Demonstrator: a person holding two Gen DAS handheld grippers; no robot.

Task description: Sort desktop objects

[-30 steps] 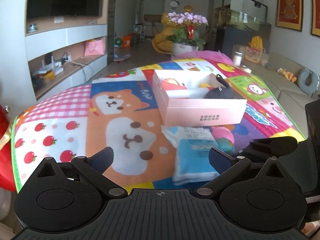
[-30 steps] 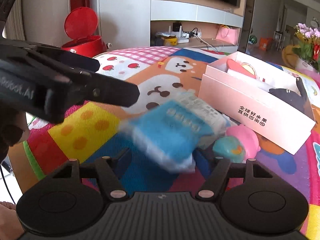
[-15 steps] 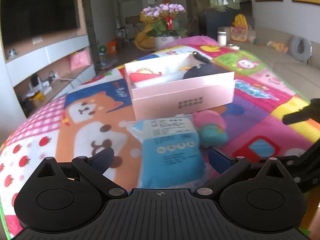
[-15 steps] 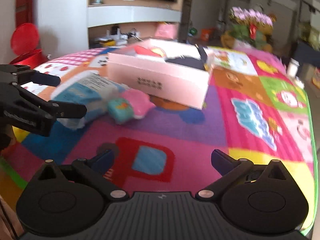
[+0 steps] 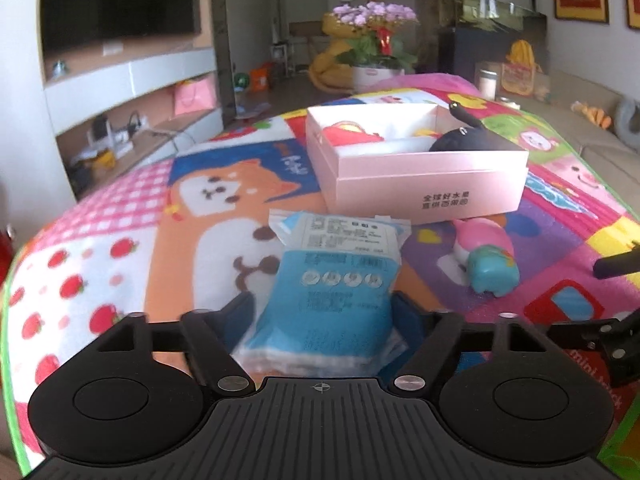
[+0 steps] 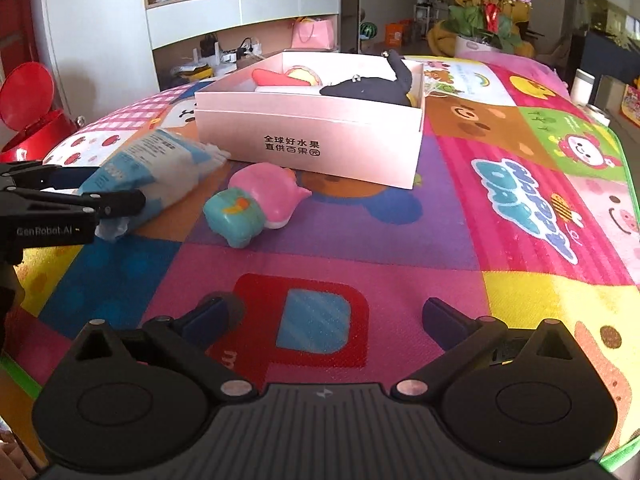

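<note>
- Left wrist view: left gripper [image 5: 323, 314] low over the patterned play mat [image 5: 120, 248], jaws closing around the near end of a blue-and-white packet [image 5: 332, 280]. The fingers flank the packet's sides; cannot tell whether the pads press yet.
- Packet lies flat on the mat, its far end just short of the pink box [image 5: 420, 184].
- Box is open-topped; a black soft item [image 5: 468, 140] and a red-and-yellow item [image 5: 348, 132] lie inside.
- Pink-and-teal toy [image 5: 486, 258] lies on the mat right of the packet, just in front of the box.
- Right wrist view: right gripper [image 6: 324, 320] spread wide, nothing between the fingers, only bare mat [image 6: 520, 240] beneath.
- Left gripper [image 6: 96, 196] enters from the left edge, fingers either side of the packet [image 6: 156, 168].
- Toy [image 6: 256, 208] lies on its side between packet and box [image 6: 312, 144], apart from both grippers.
- Red bin [image 6: 28, 116] stands beyond the mat's far left corner.
</note>
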